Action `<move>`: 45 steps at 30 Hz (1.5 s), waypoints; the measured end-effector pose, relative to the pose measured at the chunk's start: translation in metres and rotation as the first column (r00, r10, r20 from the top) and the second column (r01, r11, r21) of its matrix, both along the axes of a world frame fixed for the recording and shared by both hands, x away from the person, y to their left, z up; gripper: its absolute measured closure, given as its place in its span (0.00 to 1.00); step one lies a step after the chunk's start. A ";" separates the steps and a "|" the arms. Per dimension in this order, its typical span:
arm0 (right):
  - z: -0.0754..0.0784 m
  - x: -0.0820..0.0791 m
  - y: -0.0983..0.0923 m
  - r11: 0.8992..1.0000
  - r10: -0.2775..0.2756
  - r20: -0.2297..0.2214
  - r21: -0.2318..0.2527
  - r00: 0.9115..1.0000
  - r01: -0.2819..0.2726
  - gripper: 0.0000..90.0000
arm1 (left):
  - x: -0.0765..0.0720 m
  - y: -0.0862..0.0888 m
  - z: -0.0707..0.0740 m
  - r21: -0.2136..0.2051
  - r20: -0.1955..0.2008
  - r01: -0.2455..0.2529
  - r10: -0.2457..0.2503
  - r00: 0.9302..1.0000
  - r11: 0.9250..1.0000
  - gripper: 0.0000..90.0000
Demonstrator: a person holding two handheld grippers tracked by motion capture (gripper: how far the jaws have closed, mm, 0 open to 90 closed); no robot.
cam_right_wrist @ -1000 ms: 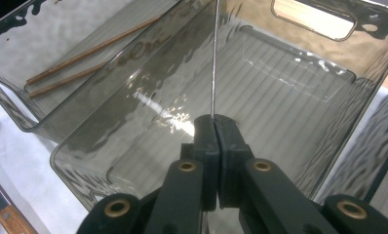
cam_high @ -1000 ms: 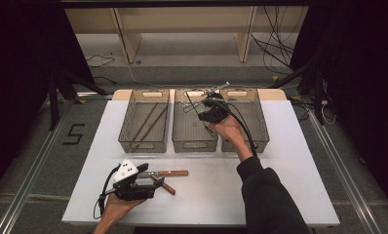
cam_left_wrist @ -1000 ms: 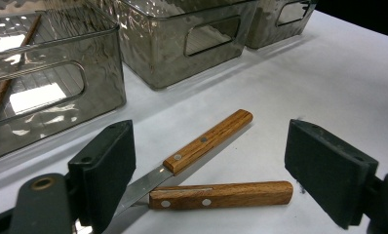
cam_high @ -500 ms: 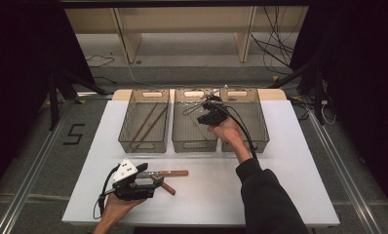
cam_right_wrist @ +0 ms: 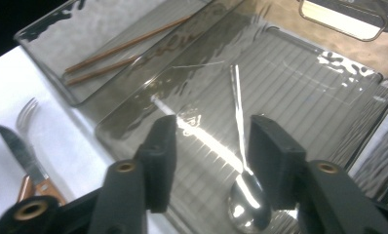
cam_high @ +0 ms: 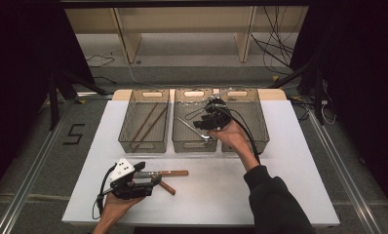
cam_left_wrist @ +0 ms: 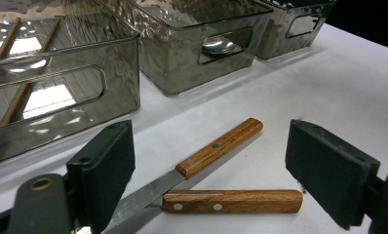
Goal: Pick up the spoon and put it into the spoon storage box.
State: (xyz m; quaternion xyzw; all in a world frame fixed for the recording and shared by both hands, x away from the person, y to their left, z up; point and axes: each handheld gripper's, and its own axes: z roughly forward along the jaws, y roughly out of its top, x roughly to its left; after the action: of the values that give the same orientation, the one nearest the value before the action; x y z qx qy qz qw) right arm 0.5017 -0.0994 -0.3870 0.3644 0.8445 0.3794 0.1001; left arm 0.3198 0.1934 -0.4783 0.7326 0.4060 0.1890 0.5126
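Observation:
My right gripper (cam_high: 200, 122) (cam_right_wrist: 209, 161) hovers over the middle clear bin (cam_high: 194, 145). Its jaws have just been opening and stand open with nothing between them. A metal spoon (cam_right_wrist: 244, 201) (cam_high: 192, 127) lies on that bin's ribbed floor just below the jaws. At the table's front left, my left gripper (cam_high: 154, 182) (cam_left_wrist: 206, 170) rests low with its jaws wide open. Two wooden-handled knives (cam_left_wrist: 220, 146) (cam_high: 171, 173) lie crossed on the white table between its pads, untouched.
Two brown chopsticks (cam_high: 148, 124) (cam_right_wrist: 126, 46) lie in the left bin (cam_high: 142, 146). The right bin (cam_high: 261, 127) stands beside the middle one. A fork (cam_right_wrist: 27, 111) lies on the table by a knife blade. A wooden shelf frame stands on the floor beyond the table.
The right gripper's jaws have spread apart over the middle bin, with the hand drifting slightly nearer. The left gripper and the knives have stayed where they were.

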 end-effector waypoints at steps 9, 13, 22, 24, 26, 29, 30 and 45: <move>0.000 -0.033 -0.009 0.997 0.054 0.027 0.049 0.998 -0.055 0.54 | 0.001 0.005 0.001 -0.021 0.004 -0.041 0.041 0.999 0.999 0.20; -0.001 -0.046 -0.008 0.995 0.087 0.037 0.049 0.996 -0.088 0.49 | 0.002 0.009 0.001 -0.023 0.003 -0.066 0.066 0.998 0.998 0.20; -0.009 -0.066 -0.007 0.989 0.129 0.042 0.065 0.991 -0.132 0.46 | 0.004 0.019 0.002 -0.047 -0.003 -0.108 0.108 0.994 0.993 0.20; -0.010 -0.069 -0.007 0.988 0.137 0.043 0.064 0.990 -0.139 0.46 | 0.004 0.020 0.002 -0.046 -0.003 -0.110 0.110 0.994 0.993 0.20; -0.011 -0.073 -0.007 0.987 0.145 0.044 0.066 0.988 -0.148 0.45 | 0.005 0.021 0.002 -0.045 -0.004 -0.110 0.110 0.994 0.993 0.20; -0.012 -0.078 -0.006 0.984 0.159 0.051 0.070 0.986 -0.162 0.45 | 0.005 0.020 0.001 -0.036 -0.003 -0.104 0.104 0.995 0.994 0.20; -0.013 -0.079 -0.006 0.984 0.162 0.052 0.071 0.985 -0.165 0.45 | 0.005 0.020 0.001 -0.036 -0.004 -0.103 0.103 0.995 0.994 0.20; -0.023 -0.101 -0.007 0.973 0.219 0.046 0.059 0.975 -0.221 0.42 | 0.010 0.020 0.008 0.015 -0.029 -0.054 0.054 0.998 0.998 0.20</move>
State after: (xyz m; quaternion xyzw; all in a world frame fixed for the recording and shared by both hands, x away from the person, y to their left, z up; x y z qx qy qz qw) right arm 0.4011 -0.1061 -0.4099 0.2640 0.8650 0.4222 0.0625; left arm 0.3294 0.2131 -0.4704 0.7276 0.4317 0.1949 0.4962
